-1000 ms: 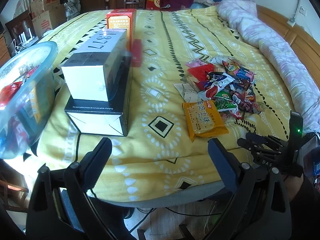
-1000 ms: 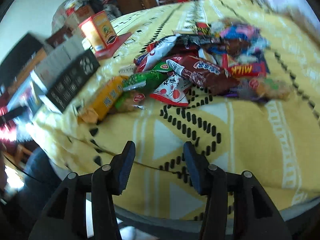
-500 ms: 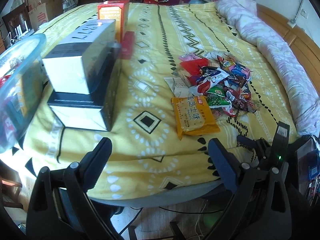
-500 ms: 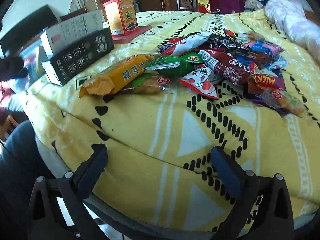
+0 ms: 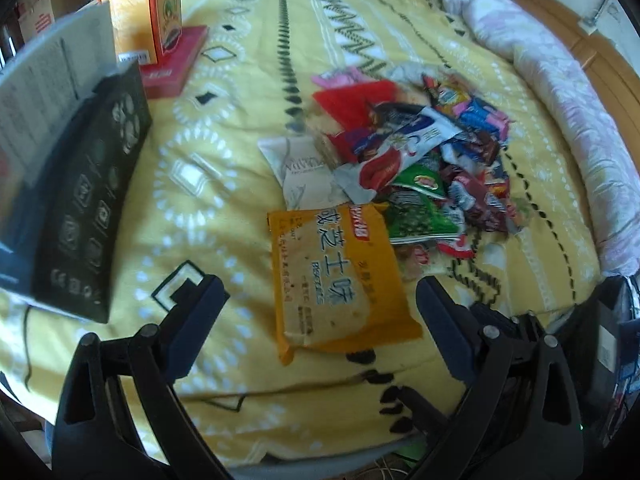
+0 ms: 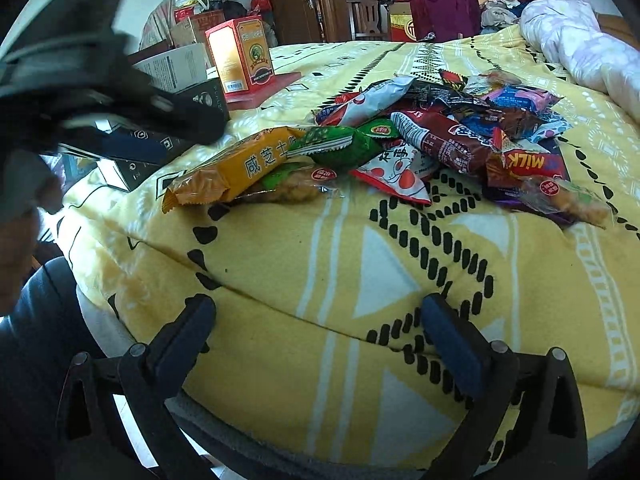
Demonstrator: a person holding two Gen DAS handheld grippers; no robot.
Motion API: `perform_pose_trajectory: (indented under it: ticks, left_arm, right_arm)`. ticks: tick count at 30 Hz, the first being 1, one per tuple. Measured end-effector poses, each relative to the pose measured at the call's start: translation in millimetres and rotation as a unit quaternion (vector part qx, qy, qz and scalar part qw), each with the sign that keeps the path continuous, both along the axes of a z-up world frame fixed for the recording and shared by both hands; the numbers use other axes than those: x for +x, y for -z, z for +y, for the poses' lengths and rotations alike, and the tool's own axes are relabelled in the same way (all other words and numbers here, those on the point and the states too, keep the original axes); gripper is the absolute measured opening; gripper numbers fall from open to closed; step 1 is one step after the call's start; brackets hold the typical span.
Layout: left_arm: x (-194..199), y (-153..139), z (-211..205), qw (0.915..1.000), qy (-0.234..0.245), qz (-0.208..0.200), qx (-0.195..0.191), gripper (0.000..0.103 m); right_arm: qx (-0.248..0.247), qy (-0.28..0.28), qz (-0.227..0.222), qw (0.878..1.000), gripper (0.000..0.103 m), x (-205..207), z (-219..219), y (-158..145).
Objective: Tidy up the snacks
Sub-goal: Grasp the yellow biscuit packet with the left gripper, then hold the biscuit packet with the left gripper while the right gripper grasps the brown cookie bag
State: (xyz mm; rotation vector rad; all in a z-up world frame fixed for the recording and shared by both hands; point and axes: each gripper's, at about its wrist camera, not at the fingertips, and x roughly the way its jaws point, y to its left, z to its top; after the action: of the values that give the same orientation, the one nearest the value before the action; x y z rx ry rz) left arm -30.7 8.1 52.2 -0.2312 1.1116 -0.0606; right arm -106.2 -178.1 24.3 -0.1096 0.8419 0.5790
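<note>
A pile of several snack packets (image 5: 432, 160) lies on the yellow patterned bedspread (image 5: 224, 184). An orange biscuit packet (image 5: 336, 276) lies at the pile's near edge. My left gripper (image 5: 320, 320) is open and empty, its jaws to either side of the orange packet's near end, just above it. In the right wrist view the pile (image 6: 440, 136) and the orange packet (image 6: 240, 168) lie ahead. My right gripper (image 6: 320, 336) is open and empty over the bed's front edge, well short of the pile.
A black box (image 5: 84, 216) with a white box (image 5: 36, 104) on it stands at the left. An orange carton (image 5: 148, 12) on a red flat box (image 5: 176, 60) stands behind. A rolled pink quilt (image 5: 560, 92) lies along the right. The left gripper's body (image 6: 80, 92) shows blurred in the right view.
My left gripper has moved forward and down to the orange packet. My right gripper opened wide a second ago and has moved slightly closer to the pile.
</note>
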Motion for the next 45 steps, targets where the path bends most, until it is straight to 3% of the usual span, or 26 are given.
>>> perform_pose_trajectory:
  ticks: [5, 6, 8, 9, 11, 13, 18, 20, 27, 31, 33, 38, 45]
  left_arm:
    - [13.4, 20.6, 2.6, 0.9996, -0.015, 0.021, -0.01, 0.095]
    - [13.6, 21.4, 2.8, 0.9997, -0.015, 0.02, -0.008, 0.092]
    - [10.2, 18.3, 5.2, 0.9999, -0.012, 0.008, -0.007, 0.073]
    - [8.0, 15.6, 7.5, 0.9999, -0.011, 0.004, -0.004, 0.07]
    - [3.8, 10.4, 12.3, 0.9999, -0.01, -0.006, 0.012, 0.07]
    - [-4.1, 7.0, 18.2, 0.9996, -0.008, -0.017, 0.023, 0.07]
    - [-15.8, 9.8, 35.3, 0.9998, -0.019, -0.012, 0.001, 0.07]
    - [-18.1, 8.2, 35.7, 0.9998, -0.016, -0.011, -0.005, 0.07]
    - [-22.6, 0.4, 33.8, 0.9997, 0.001, -0.016, -0.016, 0.07]
    - [-22.2, 2.2, 34.9, 0.9998, 0.004, -0.016, -0.011, 0.07]
    - [-21.1, 3.9, 36.5, 0.9999, 0.002, -0.013, -0.01, 0.07]
    - [-21.4, 1.2, 39.2, 0.9998, -0.002, -0.019, -0.011, 0.07]
    - [-27.2, -26.5, 41.6, 0.9975, -0.01, -0.068, 0.013, 0.07]
  right_arm:
    - [0.009, -0.002, 0.008, 1.0, 0.103, 1.1, -2.5, -2.5]
    - [0.012, -0.003, 0.015, 1.0, 0.103, 2.3, -4.0, -5.0]
    - [0.02, 0.0, 0.035, 0.999, 0.102, 4.9, -7.9, -11.7]
    - [0.029, 0.005, 0.042, 0.999, 0.099, 5.4, -12.4, -17.1]
    - [0.049, 0.009, 0.046, 0.998, 0.088, 5.5, -21.8, -28.8]
    - [0.066, 0.014, 0.04, 0.997, 0.085, 8.1, -33.7, -45.3]
    - [0.092, 0.027, 0.023, 0.995, 0.084, 42.7, -58.5, -85.4]
    - [0.08, 0.024, 0.019, 0.996, 0.084, 67.5, -59.2, -92.3]
    - [-0.005, -0.048, 0.065, 0.997, 0.084, 139.1, -30.3, -59.8]
    - [-0.027, -0.049, 0.101, 0.993, 0.082, 150.4, -22.4, -29.2]
    - [-0.007, -0.038, 0.116, 0.993, 0.079, 153.4, -26.2, -20.1]
    - [-0.008, -0.038, 0.101, 0.994, 0.054, 145.5, -22.9, -28.9]
    - [0.031, 0.016, 0.054, 0.998, 0.053, 126.2, -44.3, -68.8]
